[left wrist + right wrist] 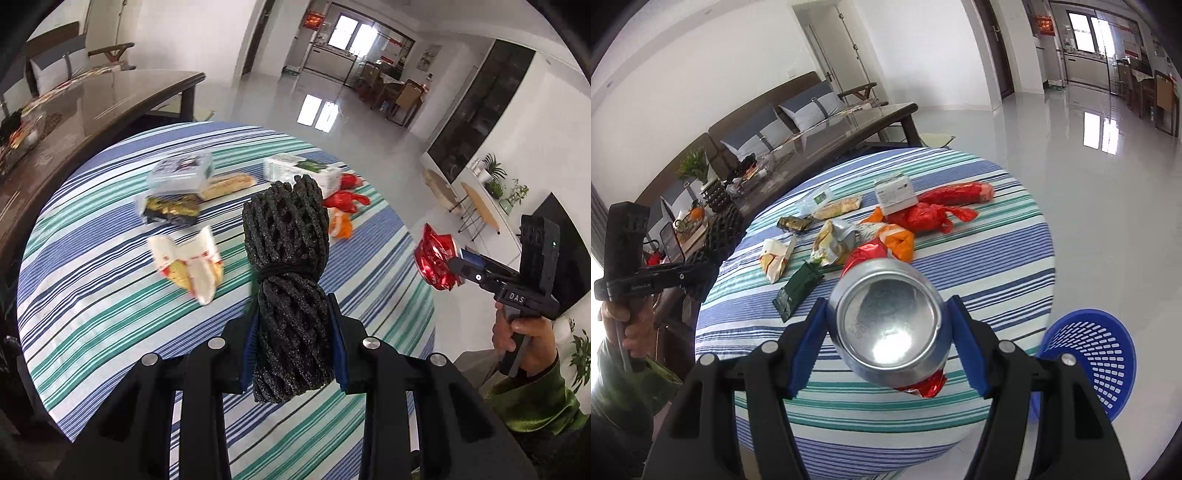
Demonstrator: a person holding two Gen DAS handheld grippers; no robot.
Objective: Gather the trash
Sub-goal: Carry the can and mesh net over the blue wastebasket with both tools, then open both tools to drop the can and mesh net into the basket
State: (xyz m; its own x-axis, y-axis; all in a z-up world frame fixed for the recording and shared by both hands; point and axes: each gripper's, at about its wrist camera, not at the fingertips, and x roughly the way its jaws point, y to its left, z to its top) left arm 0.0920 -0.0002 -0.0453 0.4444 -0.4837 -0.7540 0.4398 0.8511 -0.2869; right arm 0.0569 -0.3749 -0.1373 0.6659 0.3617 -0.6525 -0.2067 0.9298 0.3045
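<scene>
Trash litters a round table (1015,236) under a striped cloth; all places below are given from that table. Off its left edge, in the right wrist view, the left gripper (713,251) is held by a hand (628,325) in a green sleeve, its jaws clamped on a black foam net (288,295), a rolled bundle tied with a dark band and lifted clear of the cloth. On the table's left part lie a white-and-yellow wrapper (777,258) and a dark green pouch (798,291) nearer the front edge. Further back sit a dark gold-printed packet (796,223), a clear packet (814,199) and a long bread-like snack (838,206). Near the centre lies a crumpled silver-and-yellow bag (834,240). Right of centre: a white box (895,195), an orange wrapper (895,238), a red plastic bag (929,218) and a red tube-shaped pack (956,194) toward the far right edge. Above the table's front, the right gripper (888,325) has its blue pads pressed to both sides of a crushed red can (890,325), silver base toward the camera, held off the cloth. On the floor off the table's right front stands a blue basket (1097,354), perforated, nothing visible inside.
</scene>
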